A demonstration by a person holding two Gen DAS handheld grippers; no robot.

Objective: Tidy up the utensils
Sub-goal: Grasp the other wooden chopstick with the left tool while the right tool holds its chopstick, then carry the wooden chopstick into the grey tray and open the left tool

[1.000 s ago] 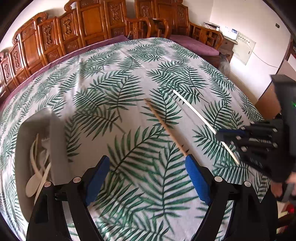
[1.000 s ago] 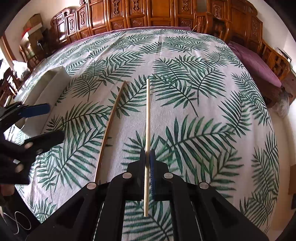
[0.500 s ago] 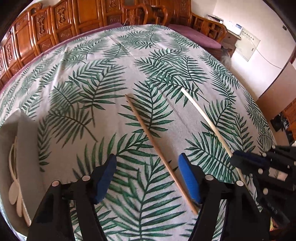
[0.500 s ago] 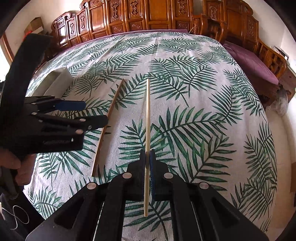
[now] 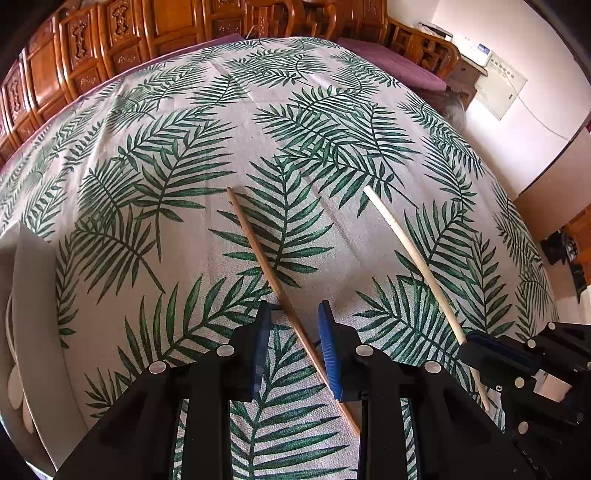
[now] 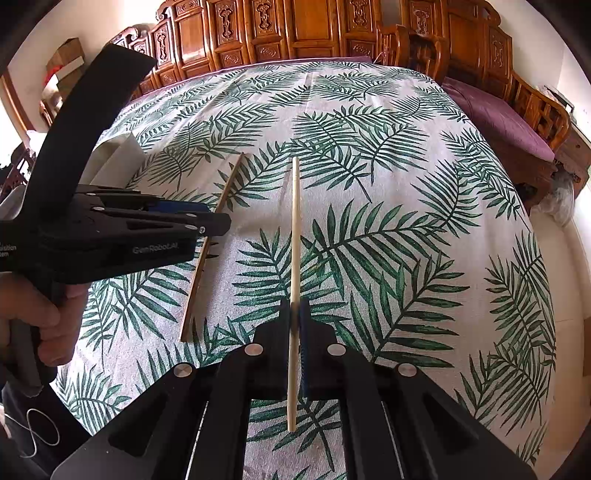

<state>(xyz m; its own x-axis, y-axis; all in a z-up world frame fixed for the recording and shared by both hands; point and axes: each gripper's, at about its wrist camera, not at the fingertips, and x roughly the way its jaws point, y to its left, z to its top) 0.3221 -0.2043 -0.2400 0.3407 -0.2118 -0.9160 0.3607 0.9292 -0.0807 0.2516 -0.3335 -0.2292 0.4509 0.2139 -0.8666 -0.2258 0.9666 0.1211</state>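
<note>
A brown chopstick (image 5: pixel 266 266) lies on the leaf-print tablecloth and passes between the blue pads of my left gripper (image 5: pixel 293 341). The jaws are partly closed around it with a gap on each side, not touching it. It also shows in the right wrist view (image 6: pixel 207 254), where the left gripper (image 6: pixel 218 219) sits over it. My right gripper (image 6: pixel 294 314) is shut on a pale chopstick (image 6: pixel 294 236) and holds it just above the cloth. That pale chopstick (image 5: pixel 413 262) and the right gripper (image 5: pixel 480 354) show at the right of the left wrist view.
A pale tray (image 5: pixel 33 295) with light-coloured spoons sits at the table's left edge; its corner shows in the right wrist view (image 6: pixel 118 158). Carved wooden chairs (image 6: pixel 295 33) ring the far side. The table edge drops away at the right.
My left gripper has moved right and down over the brown chopstick, and its jaws have narrowed around it. The right gripper keeps hold of the pale chopstick, almost still.
</note>
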